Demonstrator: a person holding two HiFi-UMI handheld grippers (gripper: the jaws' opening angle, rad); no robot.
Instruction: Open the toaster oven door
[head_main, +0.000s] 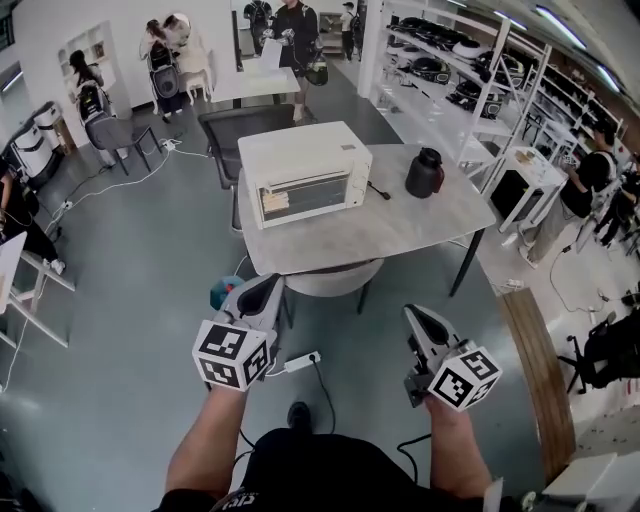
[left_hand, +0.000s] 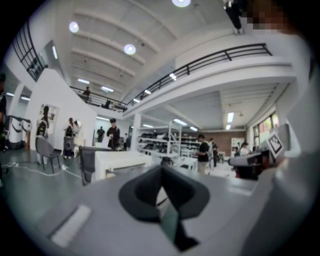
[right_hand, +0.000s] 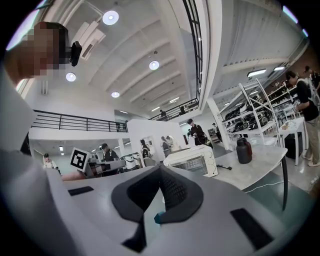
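Note:
A white toaster oven (head_main: 303, 172) stands on the grey marble table (head_main: 400, 225), its glass door closed and facing me. It also shows small in the left gripper view as the toaster oven (left_hand: 120, 162) and in the right gripper view as the toaster oven (right_hand: 192, 160). My left gripper (head_main: 262, 290) is shut and empty, held in front of the table's near edge. My right gripper (head_main: 418, 318) is shut and empty too, lower and to the right, well short of the table. Both are far from the oven door.
A black jug (head_main: 424, 173) stands on the table right of the oven, with a small dark tool (head_main: 379, 190) between them. A dark chair (head_main: 228, 130) sits behind the table. White shelving (head_main: 470, 70) lines the right. A power strip (head_main: 300, 361) and cables lie on the floor. Several people stand around.

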